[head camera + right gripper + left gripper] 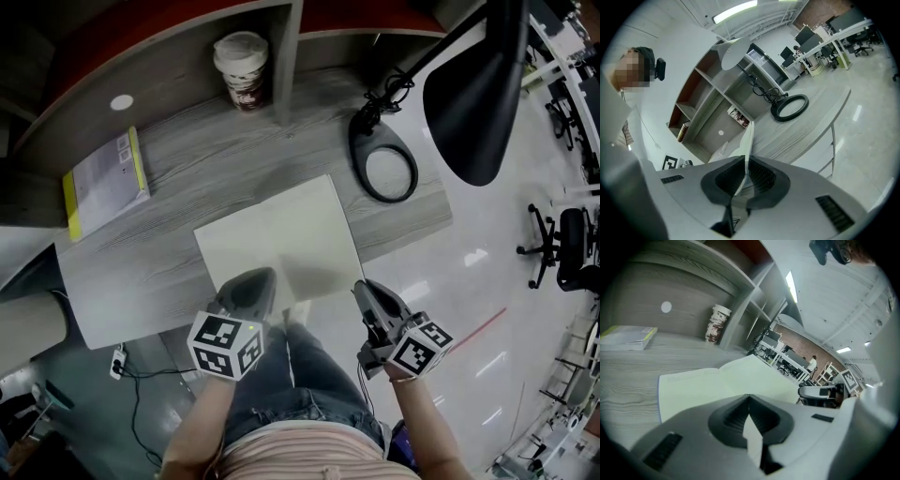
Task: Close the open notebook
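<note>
The open notebook [277,234] lies with pale blank pages on the grey desk [187,150], near its front edge. My left gripper [255,279] sits at the notebook's near edge, on the left page. In the left gripper view the left gripper [750,403] is shut on a pale strip of paper, and the notebook [717,380] spreads out ahead. My right gripper [367,291] is at the notebook's near right corner. In the right gripper view the right gripper [743,168] is shut on the notebook's right leaf [749,138], which stands lifted and edge-on.
A paper cup [242,70] stands at the back beside a shelf divider [289,56]. A yellow-edged book [103,183] lies at the left. A ring lamp base [384,169] and a black lamp head [478,94] occupy the right. Cables [131,375] lie on the floor below.
</note>
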`<state>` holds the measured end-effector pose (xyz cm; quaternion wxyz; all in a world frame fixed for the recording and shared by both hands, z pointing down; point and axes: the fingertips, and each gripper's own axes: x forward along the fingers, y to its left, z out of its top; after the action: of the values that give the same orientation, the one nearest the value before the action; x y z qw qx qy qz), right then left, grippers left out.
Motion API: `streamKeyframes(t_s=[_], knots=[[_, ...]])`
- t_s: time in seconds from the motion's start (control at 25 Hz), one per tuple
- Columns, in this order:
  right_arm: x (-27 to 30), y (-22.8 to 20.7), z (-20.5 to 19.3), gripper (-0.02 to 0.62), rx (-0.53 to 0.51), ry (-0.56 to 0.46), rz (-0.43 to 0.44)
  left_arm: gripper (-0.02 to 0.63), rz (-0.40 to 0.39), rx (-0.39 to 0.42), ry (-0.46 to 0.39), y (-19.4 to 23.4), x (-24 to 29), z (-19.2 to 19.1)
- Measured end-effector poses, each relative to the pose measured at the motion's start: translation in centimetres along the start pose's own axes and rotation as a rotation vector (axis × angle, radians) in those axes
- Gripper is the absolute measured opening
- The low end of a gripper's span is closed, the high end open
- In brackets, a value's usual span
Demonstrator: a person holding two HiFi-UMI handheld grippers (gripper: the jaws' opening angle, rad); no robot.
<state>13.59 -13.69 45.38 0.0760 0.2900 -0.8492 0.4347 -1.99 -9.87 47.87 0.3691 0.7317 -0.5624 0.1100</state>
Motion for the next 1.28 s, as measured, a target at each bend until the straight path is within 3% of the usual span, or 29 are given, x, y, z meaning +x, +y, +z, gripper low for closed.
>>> streamKeyframes(t_s=[0.88, 1.28], knots=[[-0.4, 5.5, -0.1, 0.032, -0.168, -0.01, 0.081, 0.012, 0.067, -0.027, -0.068, 1.4, -4.3, -1.2], [0.0, 8.9, -1.0, 0.032, -0.325, 0.012, 0.12, 0.012, 0.108, -0.052, -0.104, 2.3, -6.9, -2.4]])
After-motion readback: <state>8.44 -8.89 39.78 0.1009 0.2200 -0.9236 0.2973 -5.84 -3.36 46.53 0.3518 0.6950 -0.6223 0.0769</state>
